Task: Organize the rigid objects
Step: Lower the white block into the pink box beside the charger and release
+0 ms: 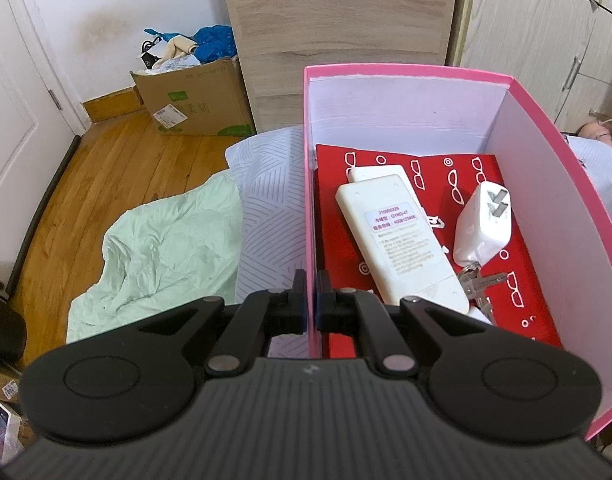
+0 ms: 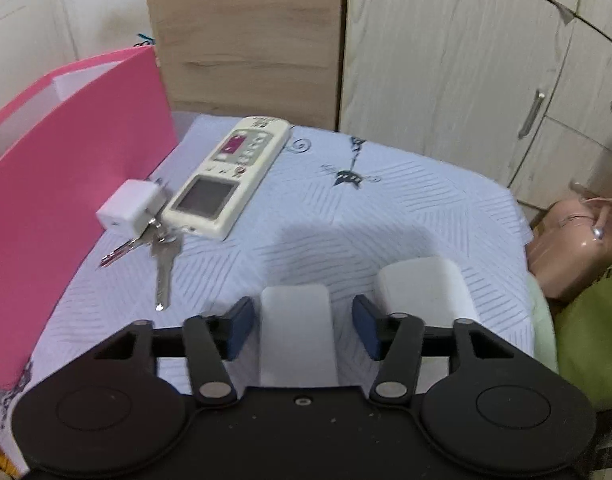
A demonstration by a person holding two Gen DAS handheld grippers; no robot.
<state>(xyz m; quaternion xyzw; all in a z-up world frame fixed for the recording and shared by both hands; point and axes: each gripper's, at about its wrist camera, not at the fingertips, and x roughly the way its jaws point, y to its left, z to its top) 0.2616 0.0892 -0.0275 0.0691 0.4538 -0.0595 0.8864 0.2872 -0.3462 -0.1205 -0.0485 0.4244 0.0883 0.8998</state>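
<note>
My left gripper [image 1: 311, 300] is shut on the near left wall of a pink box [image 1: 405, 74]. Inside the box, on a red printed sheet [image 1: 437, 184], lie a white remote face down [image 1: 397, 240], a white plug charger [image 1: 481, 220] and keys [image 1: 481, 284]. My right gripper [image 2: 302, 324] is open, its jaws on either side of a white block [image 2: 296, 332] on the bed, not touching it. A second white block [image 2: 421, 288] lies to its right. Farther on lie a remote face up [image 2: 230, 176], a small white charger cube [image 2: 130, 204] and keys [image 2: 162, 256] beside the pink box [image 2: 66, 184].
The bed has a pale patterned cover [image 2: 385, 220]. A green sheet [image 1: 166, 248] hangs over its left side above the wooden floor [image 1: 118, 160]. A cardboard box [image 1: 194, 96] stands by the wall. Wooden cabinets [image 2: 445, 60] stand behind the bed. A pink bag [image 2: 573, 240] sits at right.
</note>
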